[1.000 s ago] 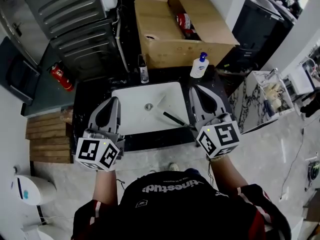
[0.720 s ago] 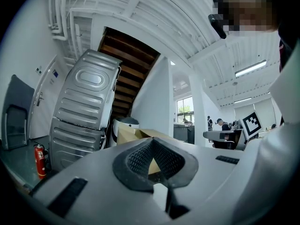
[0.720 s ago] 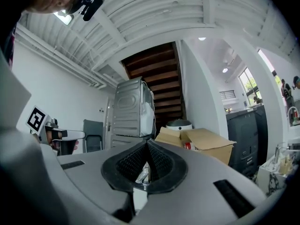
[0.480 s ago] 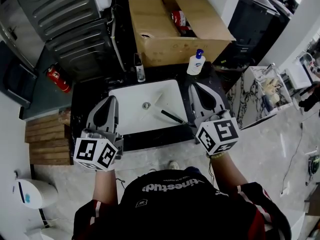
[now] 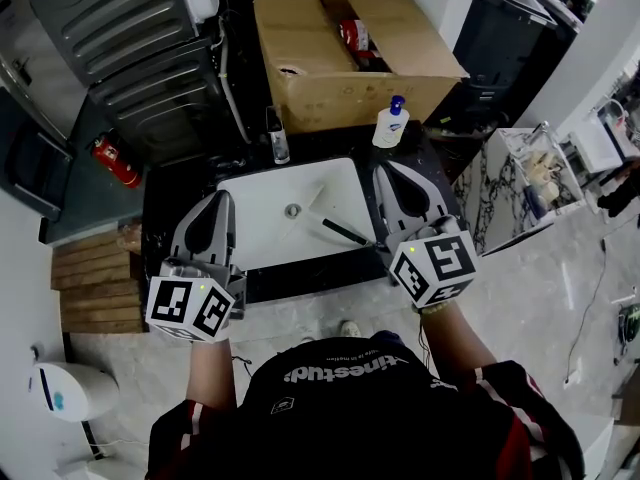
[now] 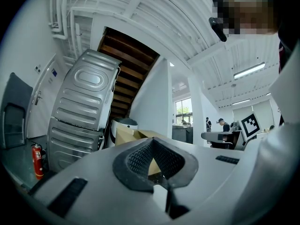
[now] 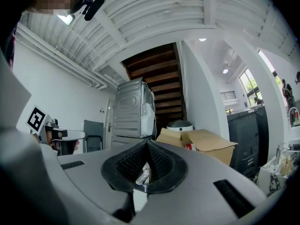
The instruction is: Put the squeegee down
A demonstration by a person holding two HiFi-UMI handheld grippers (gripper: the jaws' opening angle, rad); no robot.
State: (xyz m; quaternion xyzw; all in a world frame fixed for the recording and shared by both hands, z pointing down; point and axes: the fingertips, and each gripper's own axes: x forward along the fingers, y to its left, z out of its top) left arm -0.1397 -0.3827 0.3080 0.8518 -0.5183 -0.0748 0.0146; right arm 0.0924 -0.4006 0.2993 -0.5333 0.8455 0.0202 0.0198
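The squeegee (image 5: pixel 343 231) lies in the white sink (image 5: pixel 255 230), with its black handle toward the right front and its pale blade near the drain (image 5: pixel 292 210). My right gripper (image 5: pixel 384 174) hovers over the sink's right edge, just right of the handle, shut and empty. At the sink's left edge my left gripper (image 5: pixel 224 200) is also shut, holding nothing. In the left gripper view the left gripper's (image 6: pixel 152 141) jaws meet at the tip. The right gripper view shows the same for the right gripper (image 7: pixel 147 143). Neither gripper touches the squeegee.
Behind the sink stand a dark bottle (image 5: pixel 277 133) and a white pump bottle (image 5: pixel 391 123) on the black counter. An open cardboard box (image 5: pixel 340 58) sits beyond them. A grey ribbed appliance (image 5: pixel 130 38) and a red fire extinguisher (image 5: pixel 112 160) are at the left.
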